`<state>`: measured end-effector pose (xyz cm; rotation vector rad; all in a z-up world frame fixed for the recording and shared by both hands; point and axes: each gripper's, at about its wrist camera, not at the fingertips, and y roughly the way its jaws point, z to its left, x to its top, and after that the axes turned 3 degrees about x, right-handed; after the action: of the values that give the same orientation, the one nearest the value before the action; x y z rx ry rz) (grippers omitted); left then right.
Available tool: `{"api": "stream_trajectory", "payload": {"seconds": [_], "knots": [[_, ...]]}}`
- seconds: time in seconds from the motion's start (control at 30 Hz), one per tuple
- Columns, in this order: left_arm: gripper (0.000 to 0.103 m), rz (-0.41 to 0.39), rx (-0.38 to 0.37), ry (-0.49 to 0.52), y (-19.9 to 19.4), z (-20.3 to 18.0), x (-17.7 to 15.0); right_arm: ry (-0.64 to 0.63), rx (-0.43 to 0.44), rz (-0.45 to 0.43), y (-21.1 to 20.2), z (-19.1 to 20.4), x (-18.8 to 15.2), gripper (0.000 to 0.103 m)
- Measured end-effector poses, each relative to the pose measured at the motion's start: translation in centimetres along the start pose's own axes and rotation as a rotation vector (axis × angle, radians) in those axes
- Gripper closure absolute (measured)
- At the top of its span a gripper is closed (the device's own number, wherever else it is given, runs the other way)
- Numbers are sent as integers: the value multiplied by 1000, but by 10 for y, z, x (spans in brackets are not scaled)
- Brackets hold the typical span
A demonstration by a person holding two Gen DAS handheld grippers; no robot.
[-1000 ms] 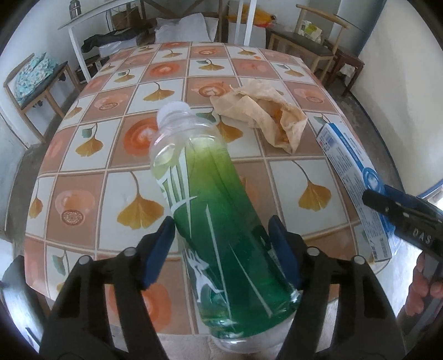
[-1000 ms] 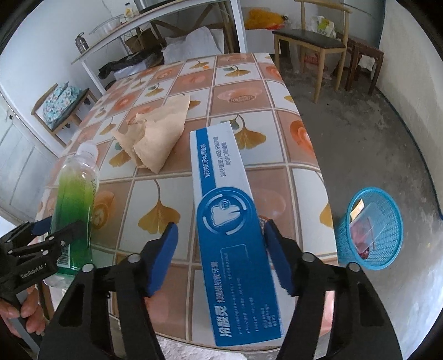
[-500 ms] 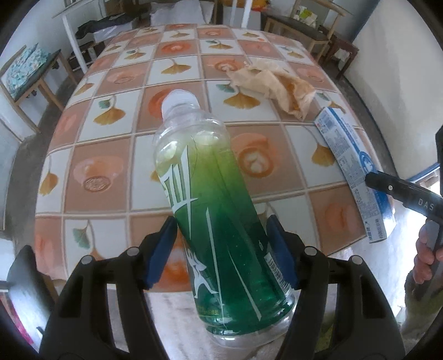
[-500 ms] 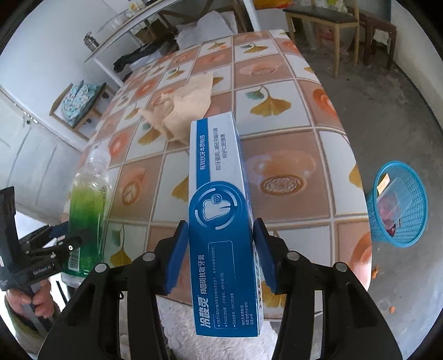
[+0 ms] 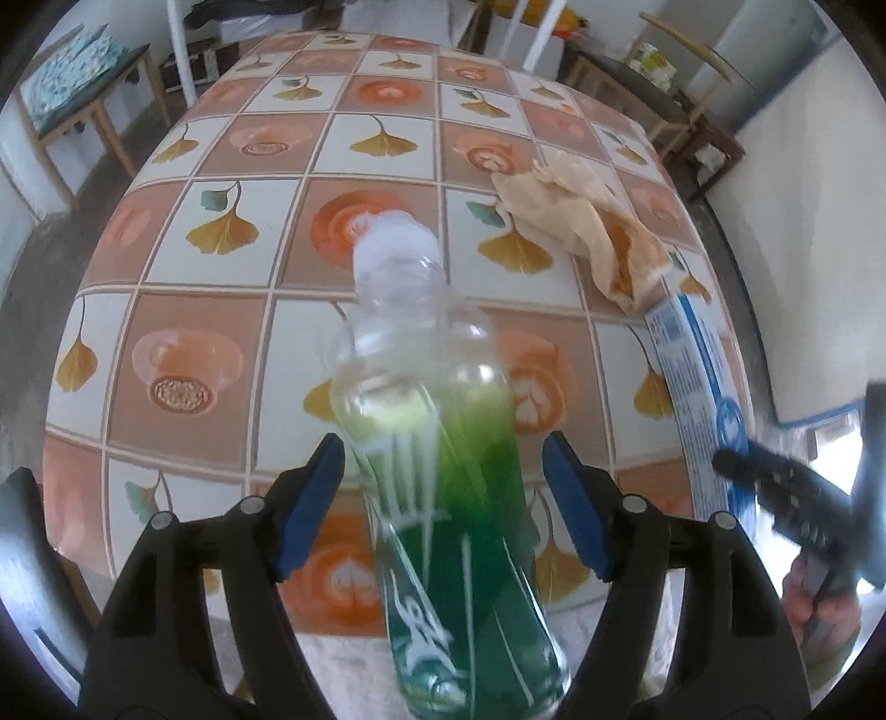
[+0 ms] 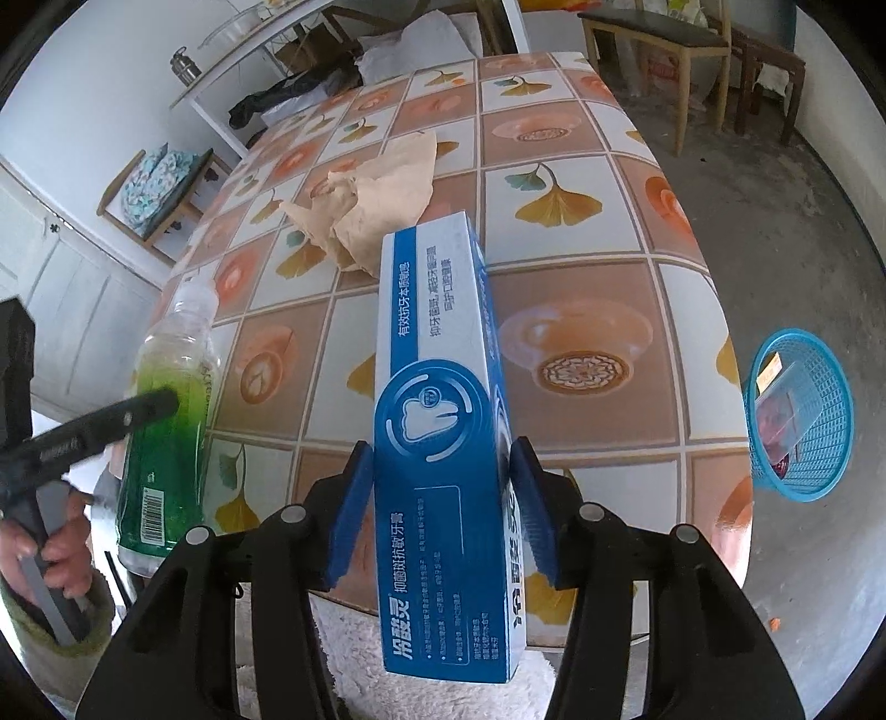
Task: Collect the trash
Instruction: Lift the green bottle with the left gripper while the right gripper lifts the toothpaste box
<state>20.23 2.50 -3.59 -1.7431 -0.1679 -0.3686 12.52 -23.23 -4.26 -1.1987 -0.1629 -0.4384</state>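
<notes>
My left gripper (image 5: 443,515) holds a clear plastic bottle (image 5: 437,476) with a green label and white cap, lifted above the near table edge; the blue pads (image 5: 310,509) stand slightly off the bottle's sides. The bottle also shows in the right wrist view (image 6: 169,421). My right gripper (image 6: 440,509) is shut on a blue and white toothpaste box (image 6: 443,432), held above the table's front edge; the box also shows in the left wrist view (image 5: 698,382). A crumpled tan paper wrapper (image 6: 376,199) lies on the table, and it also shows in the left wrist view (image 5: 581,227).
The table (image 5: 232,310) has an orange and white ginkgo-leaf tile cloth. A blue plastic basket (image 6: 803,415) with some scraps stands on the floor right of the table. Wooden chairs (image 6: 681,50) stand behind, a bench with a cushion (image 6: 160,183) at left.
Both grippers have lifted their objects and pulled back toward the near table edge. The right gripper closed tight on the box. The bottle now stands more upright in the left gripper.
</notes>
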Motion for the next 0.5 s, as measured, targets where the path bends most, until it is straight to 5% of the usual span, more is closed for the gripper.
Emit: {"api": "stream_trajectory", "payload": {"seconds": [0.5], "knots": [[36, -48, 71, 6, 9, -7, 13, -21, -18, 10, 3, 7, 5, 53]]}}
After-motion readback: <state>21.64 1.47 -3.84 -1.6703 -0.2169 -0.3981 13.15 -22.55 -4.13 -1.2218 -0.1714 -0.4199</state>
